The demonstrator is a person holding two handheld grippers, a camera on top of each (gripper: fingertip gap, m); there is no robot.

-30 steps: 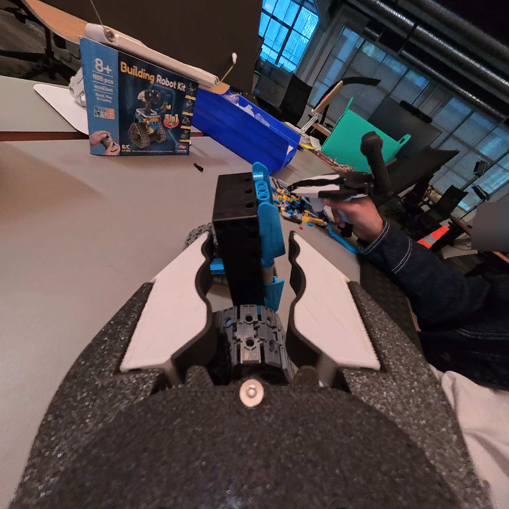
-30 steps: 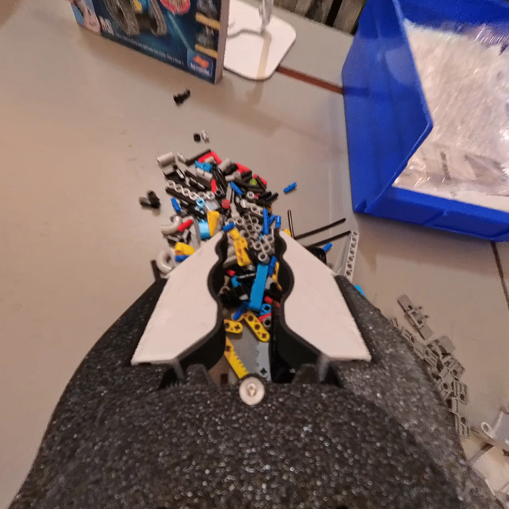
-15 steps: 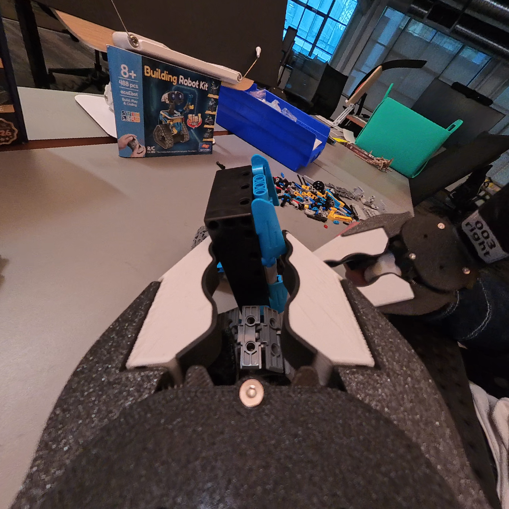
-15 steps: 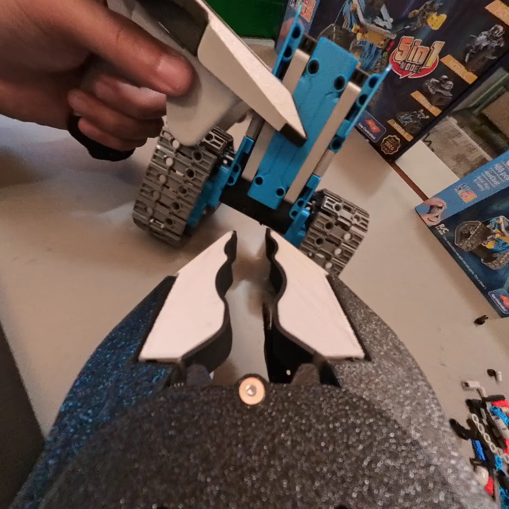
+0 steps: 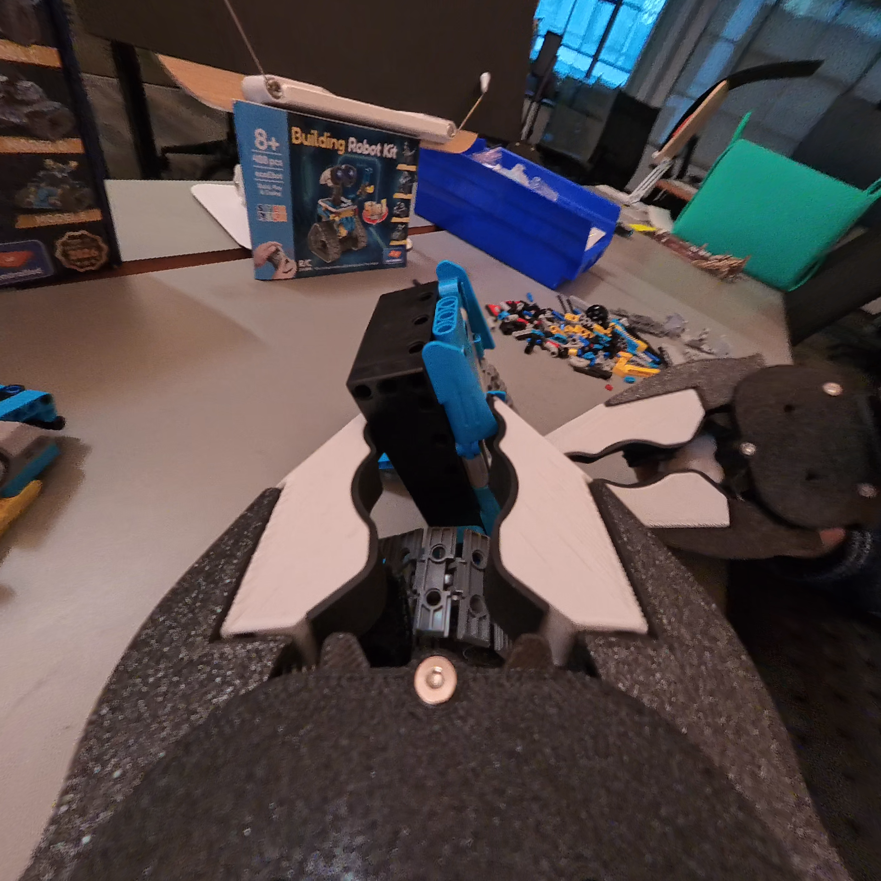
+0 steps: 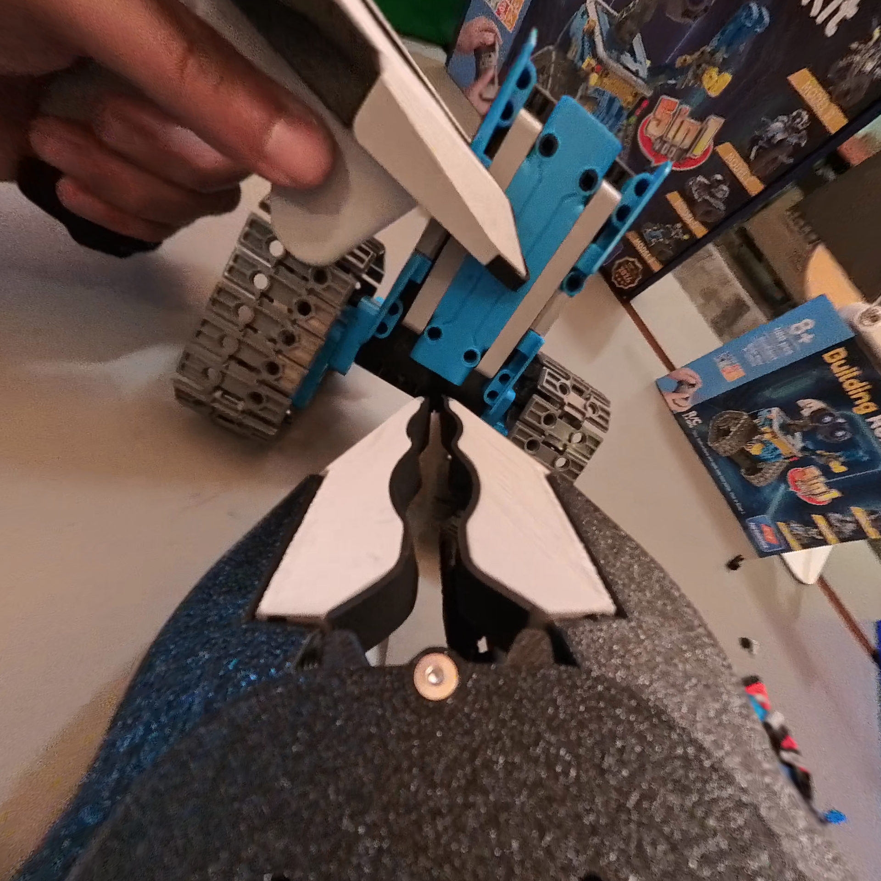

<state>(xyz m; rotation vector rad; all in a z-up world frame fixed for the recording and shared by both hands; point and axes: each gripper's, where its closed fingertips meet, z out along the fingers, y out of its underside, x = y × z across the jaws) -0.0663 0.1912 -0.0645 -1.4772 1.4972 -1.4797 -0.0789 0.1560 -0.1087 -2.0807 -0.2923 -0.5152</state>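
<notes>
Table — grey, brick-strewn — dim workshop

The left gripper points forward and slightly down, its two white fingers parted and pressed against something held between them. The right gripper reaches in from the right, its fingers nearly together, a narrow gap at the tips. A bare hand grips the left gripper's body.

White-fingered gripper, black speckled foam
</notes>
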